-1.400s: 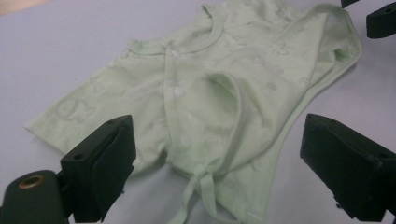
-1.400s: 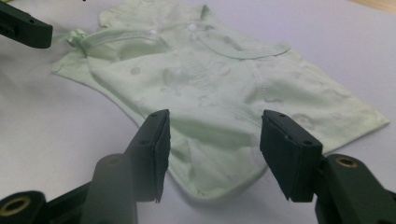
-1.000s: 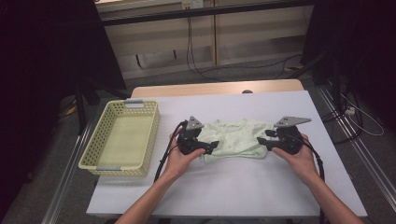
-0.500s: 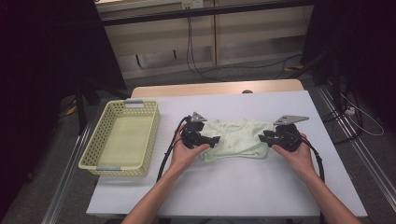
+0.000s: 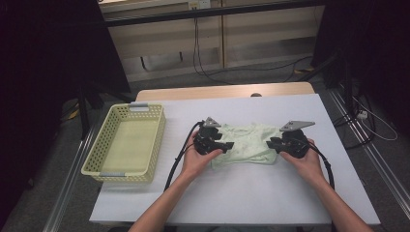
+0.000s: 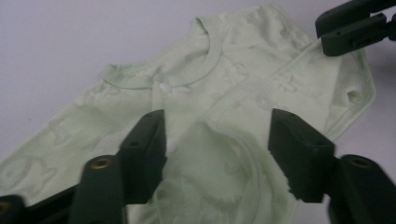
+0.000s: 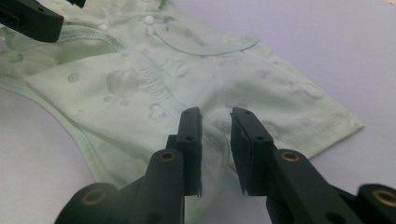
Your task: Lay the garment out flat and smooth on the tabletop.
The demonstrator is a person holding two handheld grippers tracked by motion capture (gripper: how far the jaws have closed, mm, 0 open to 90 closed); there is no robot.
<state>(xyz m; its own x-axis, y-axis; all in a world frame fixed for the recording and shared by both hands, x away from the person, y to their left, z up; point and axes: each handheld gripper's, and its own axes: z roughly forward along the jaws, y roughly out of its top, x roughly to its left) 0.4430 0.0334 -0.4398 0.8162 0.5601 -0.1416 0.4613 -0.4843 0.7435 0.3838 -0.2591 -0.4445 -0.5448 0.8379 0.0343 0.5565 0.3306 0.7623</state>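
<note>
Your left gripper (image 6: pixel 215 154) has just been closing, its jaws apart either side of a raised fold of the pale green baby garment (image 5: pixel 246 145), pads not yet pressing it. Your right gripper (image 7: pixel 215 154) has also been narrowing; its jaws stand close together with a pinch of the garment's edge between them. The garment lies flat on the white table (image 5: pixel 251 198) between your grippers; the yellow basket (image 5: pixel 126 170) sits well off beyond your left one
</note>
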